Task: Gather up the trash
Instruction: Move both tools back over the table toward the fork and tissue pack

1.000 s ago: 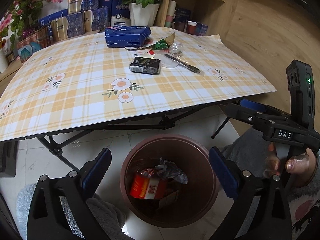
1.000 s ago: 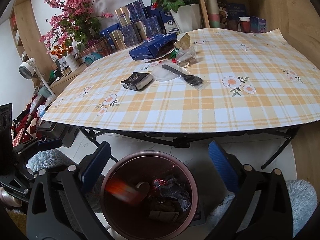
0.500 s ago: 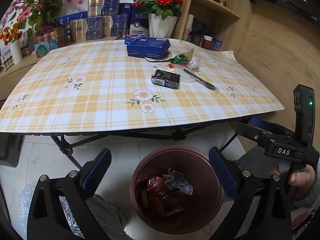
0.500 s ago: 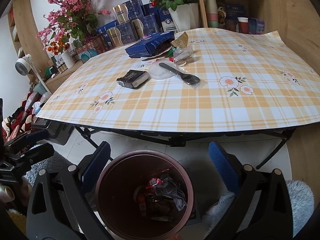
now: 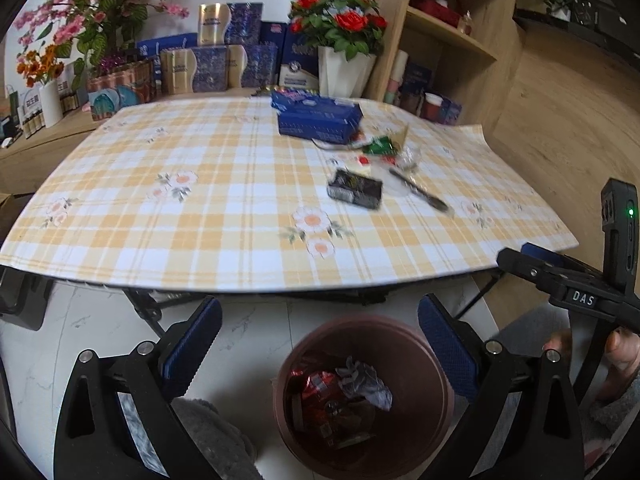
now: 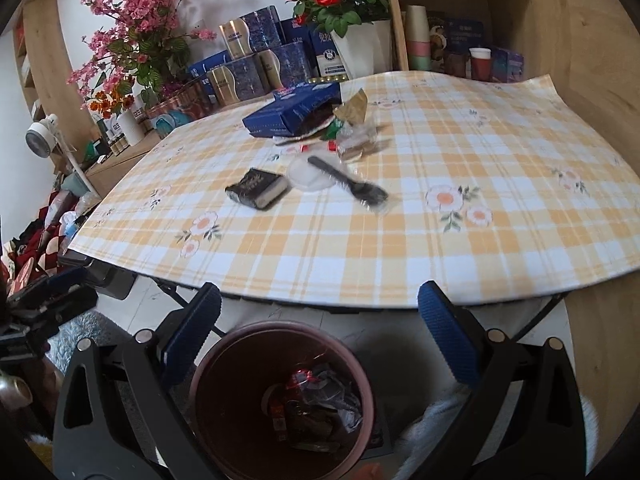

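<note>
A brown bin (image 5: 400,344) stands on the floor below the table edge, with crumpled wrappers (image 5: 344,384) inside; it also shows in the right wrist view (image 6: 248,340). My left gripper (image 5: 320,344) is open and empty above the bin. My right gripper (image 6: 320,340) is open and empty above it too. On the checked tablecloth (image 5: 200,216) lie a black packet (image 5: 354,190), a black plastic fork (image 5: 418,194), a clear lid (image 6: 308,174), green and gold wrappers (image 5: 384,144) and a blue box (image 5: 318,118). The same packet (image 6: 258,188) and fork (image 6: 348,182) show in the right wrist view.
Flower vases (image 5: 344,68), stacked gift boxes (image 5: 216,64) and a wooden shelf (image 5: 452,32) with cups stand behind the table. The table's folding legs (image 5: 148,308) cross beside the bin. The right gripper's body (image 5: 580,292) shows at the right of the left wrist view.
Both grippers have risen and tilted up, so more of the tabletop shows. A red piece that was falling a second ago now lies in the bin. Both stay open.
</note>
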The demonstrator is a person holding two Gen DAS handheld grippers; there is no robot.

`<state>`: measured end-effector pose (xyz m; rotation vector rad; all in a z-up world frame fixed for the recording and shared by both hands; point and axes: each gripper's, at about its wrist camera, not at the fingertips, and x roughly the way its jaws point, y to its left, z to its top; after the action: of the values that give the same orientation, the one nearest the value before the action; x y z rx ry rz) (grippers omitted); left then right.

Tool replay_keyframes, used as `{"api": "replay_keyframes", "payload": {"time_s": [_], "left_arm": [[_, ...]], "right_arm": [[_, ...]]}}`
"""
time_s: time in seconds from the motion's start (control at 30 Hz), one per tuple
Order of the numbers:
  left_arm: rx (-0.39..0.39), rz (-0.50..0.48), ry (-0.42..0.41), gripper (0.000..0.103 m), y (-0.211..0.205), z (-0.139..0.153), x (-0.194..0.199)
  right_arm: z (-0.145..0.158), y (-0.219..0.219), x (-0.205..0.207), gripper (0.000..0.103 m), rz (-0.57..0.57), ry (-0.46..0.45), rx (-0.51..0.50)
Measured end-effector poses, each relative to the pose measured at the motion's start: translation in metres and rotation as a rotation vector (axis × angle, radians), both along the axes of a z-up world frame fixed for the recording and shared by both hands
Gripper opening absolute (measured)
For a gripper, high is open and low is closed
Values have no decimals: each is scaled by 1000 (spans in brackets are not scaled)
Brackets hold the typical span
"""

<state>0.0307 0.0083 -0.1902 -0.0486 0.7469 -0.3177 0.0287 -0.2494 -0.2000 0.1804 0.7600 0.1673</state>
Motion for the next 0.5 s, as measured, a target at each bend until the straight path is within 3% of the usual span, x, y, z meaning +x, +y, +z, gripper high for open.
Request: {"api": "replay_keyframes", "payload": {"time_s": [0.27,0.5], "left_arm": [[-10,39,-85,97,5,30,25],[-14,75,-134,97,3,50,53]], "right_arm": [[18,-14,23,97,30,-36,-35],[14,-18,48,97,74,46,-127]]}}
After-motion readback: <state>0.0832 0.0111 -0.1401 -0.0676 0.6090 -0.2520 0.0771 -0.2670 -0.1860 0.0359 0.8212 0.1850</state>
